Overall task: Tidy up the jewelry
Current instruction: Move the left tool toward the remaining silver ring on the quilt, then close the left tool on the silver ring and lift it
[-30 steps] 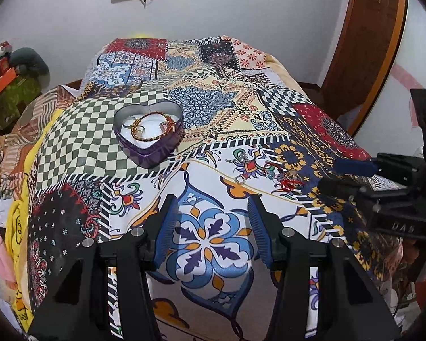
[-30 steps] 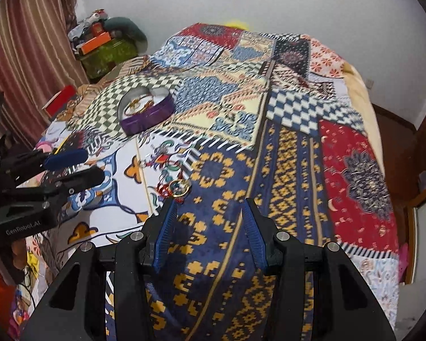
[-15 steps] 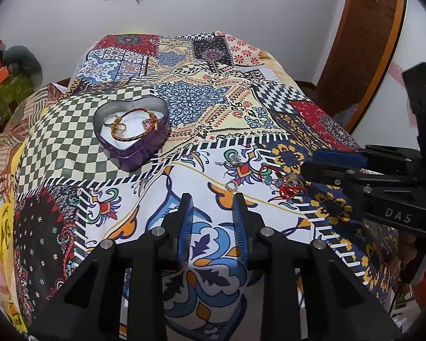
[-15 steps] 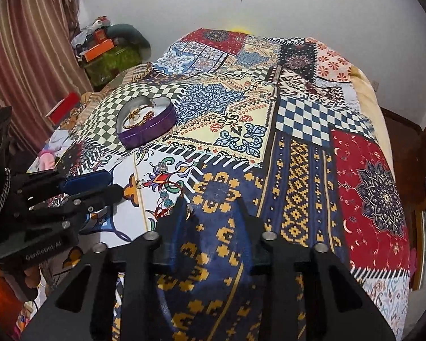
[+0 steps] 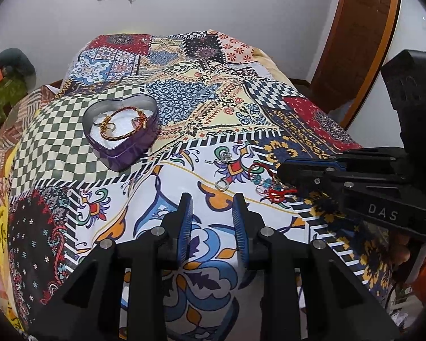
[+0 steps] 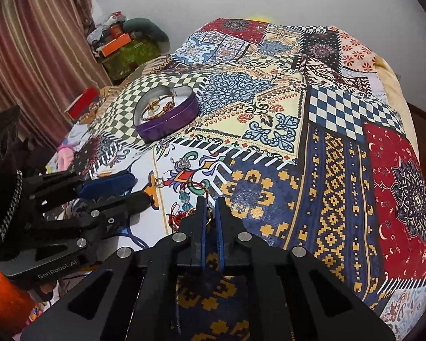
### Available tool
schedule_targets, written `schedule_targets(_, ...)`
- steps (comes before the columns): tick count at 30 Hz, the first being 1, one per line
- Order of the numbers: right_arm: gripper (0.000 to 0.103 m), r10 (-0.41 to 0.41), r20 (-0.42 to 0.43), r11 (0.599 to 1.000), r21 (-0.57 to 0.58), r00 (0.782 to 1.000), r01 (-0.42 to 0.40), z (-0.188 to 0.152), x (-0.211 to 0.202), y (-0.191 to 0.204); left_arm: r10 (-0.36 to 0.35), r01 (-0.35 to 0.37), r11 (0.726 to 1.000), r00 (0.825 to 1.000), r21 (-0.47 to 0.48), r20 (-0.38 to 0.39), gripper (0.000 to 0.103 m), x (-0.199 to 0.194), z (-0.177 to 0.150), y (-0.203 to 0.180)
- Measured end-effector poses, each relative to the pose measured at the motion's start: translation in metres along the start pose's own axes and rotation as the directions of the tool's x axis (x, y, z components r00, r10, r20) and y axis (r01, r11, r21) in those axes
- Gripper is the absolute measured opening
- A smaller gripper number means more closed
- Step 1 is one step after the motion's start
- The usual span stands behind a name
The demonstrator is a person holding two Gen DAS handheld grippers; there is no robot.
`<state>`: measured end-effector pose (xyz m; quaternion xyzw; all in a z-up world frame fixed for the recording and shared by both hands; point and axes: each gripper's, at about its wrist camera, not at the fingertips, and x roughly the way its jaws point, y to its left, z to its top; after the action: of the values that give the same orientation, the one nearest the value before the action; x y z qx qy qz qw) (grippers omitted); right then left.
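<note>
Closing in from wide apart, the right hand-held gripper (image 6: 210, 206) has just pinched a gold ring (image 6: 210, 213) between its fingertips.

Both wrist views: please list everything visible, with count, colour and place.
bedspread: one, multicoloured patchwork, covers the bed.
heart tin: one, purple, open, on the checkered patch.
braided bracelet: one, red and gold, inside the tin.
small ring: one, silver, loose on the white patch.
red cord piece: one, with teal beads, by the right hand-held gripper.
curtain: one, striped, far left.
door: one, brown, right.
left hand-held gripper: partly open, empty.
right hand-held gripper: just closed on a gold ring.
</note>
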<state>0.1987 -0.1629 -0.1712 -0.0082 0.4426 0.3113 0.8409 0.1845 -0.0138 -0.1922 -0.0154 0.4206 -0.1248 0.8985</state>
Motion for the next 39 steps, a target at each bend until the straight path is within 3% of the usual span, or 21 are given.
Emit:
schedule_targets(12, 0.004, -0.039, 0.076, 0.999, 0.039, 0.996, 0.036, 0.002, -0.024, -0.013, -0.009, 0.009, 1.0, 1.0, 0.012, -0.005, 0.028, 0.014, 0.012, -0.009)
schedule_targets(18, 0.004, -0.043, 0.09, 0.998, 0.041, 0.995, 0.039, 0.002, -0.027, -0.016, 0.007, -0.007, 1.0, 1.0, -0.024, 0.004, 0.009, 0.019, 0.014, -0.004)
schedule_targets(22, 0.004, -0.038, 0.094, 0.998, 0.045, 0.995, 0.034, 0.004, -0.028, -0.015, 0.001, -0.001, 0.999, 1.0, -0.039, 0.013, 0.009, 0.015, 0.013, -0.001)
schedule_targets(31, 0.004, -0.033, 0.138, 0.999, 0.019, 0.99, 0.031, 0.019, -0.039, -0.001, 0.027, -0.023, 0.998, 0.997, -0.059, 0.07, 0.009, -0.017, 0.014, 0.011)
schedule_targets(39, 0.004, -0.02, 0.198, 0.999, -0.025, 0.98, 0.025, 0.039, -0.049, 0.025, 0.087, -0.075, 0.994, 0.984, -0.086, 0.157, 0.009, -0.055, 0.024, 0.031)
